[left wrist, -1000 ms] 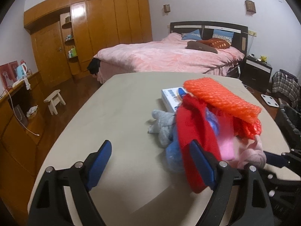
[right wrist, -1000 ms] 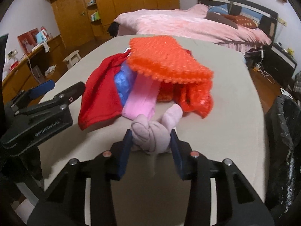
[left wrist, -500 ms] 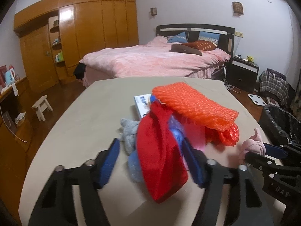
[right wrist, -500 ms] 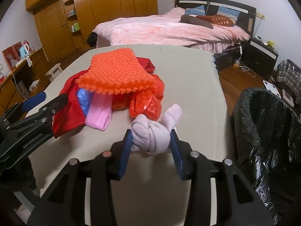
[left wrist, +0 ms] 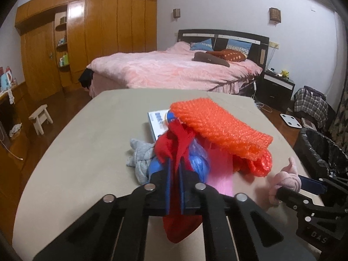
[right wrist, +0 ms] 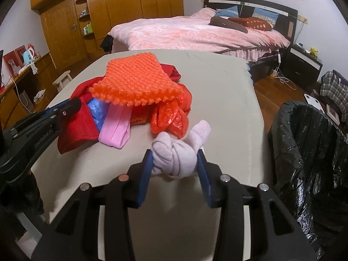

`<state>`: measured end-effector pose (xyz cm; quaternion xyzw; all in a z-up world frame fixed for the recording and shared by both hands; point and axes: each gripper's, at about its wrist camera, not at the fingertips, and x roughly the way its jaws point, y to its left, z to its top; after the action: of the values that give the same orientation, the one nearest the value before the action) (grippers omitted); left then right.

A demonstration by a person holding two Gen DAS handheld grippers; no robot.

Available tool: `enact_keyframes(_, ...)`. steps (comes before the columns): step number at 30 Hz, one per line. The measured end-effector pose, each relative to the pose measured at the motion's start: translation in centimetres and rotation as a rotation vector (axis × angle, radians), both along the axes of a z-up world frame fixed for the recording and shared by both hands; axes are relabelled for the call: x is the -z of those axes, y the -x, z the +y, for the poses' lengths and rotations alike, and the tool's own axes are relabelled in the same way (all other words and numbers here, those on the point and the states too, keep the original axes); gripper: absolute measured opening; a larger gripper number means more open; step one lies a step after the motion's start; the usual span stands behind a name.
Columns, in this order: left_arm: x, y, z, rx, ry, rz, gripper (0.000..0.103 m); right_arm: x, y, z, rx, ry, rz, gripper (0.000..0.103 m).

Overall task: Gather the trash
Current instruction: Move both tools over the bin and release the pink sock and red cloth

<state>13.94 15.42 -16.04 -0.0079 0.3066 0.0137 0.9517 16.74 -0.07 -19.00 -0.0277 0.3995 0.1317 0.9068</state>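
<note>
Two grippers: each grips one soft item beside the same heap.
Tabletop: beige, carries the whole heap; the trash bin stands just off its right edge, handy for drops.
Trash bin: black-lined and open at the top, near the right gripper.
Heap: orange bubble wrap lies on top, over a red plastic bag, blue plastic and a pink strip.
Red cloth: its edge is bunched and pinched between the pads, the rest hanging below.
Left gripper: clamped nearly flat on the red cloth, likely to draw it from under the heap.
Grey rag: on the tabletop left of the heap; what it is stays unclear.
Pink sock ball: knotted, apparently held just clear of the tabletop.
Right gripper: closed on the pink sock ball.
</note>
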Motion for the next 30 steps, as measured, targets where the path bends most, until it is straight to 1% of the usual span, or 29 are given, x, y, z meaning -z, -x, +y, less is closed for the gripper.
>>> enact_keyframes(3, -0.8, 0.7, -0.3, 0.010, -0.015, -0.030, 0.005, -0.4, 0.0, -0.1, 0.001, -0.006, -0.010, 0.039)
enact_keyframes(7, -2.1, 1.4, -0.5, 0.016, 0.000, -0.055, 0.005, -1.4, 0.1, -0.4, 0.008, -0.021, -0.031, 0.039)
enact_keyframes(13, -4.5, 2.5, -1.0, 0.030, -0.001, -0.100, 0.005, -3.7, 0.4, -1.0, 0.017, -0.046, -0.078, 0.039)
enact_keyframes(21, -7.5, 4.0, -1.5, 0.041, 0.021, -0.150, 0.005, -6.5, 0.8, -2.3, 0.031, -0.075, -0.132, 0.039)
enact_keyframes(25, -9.3, 4.9, -2.1, 0.059, 0.033, -0.185, 0.005, -7.8, 1.1, -3.1, 0.042, -0.085, -0.155, 0.039)
enact_keyframes(30, -11.1, 5.4, -3.8, 0.113, 0.040, -0.212, 0.005, -9.0, 1.6, -4.5, 0.061, -0.087, -0.182, 0.039)
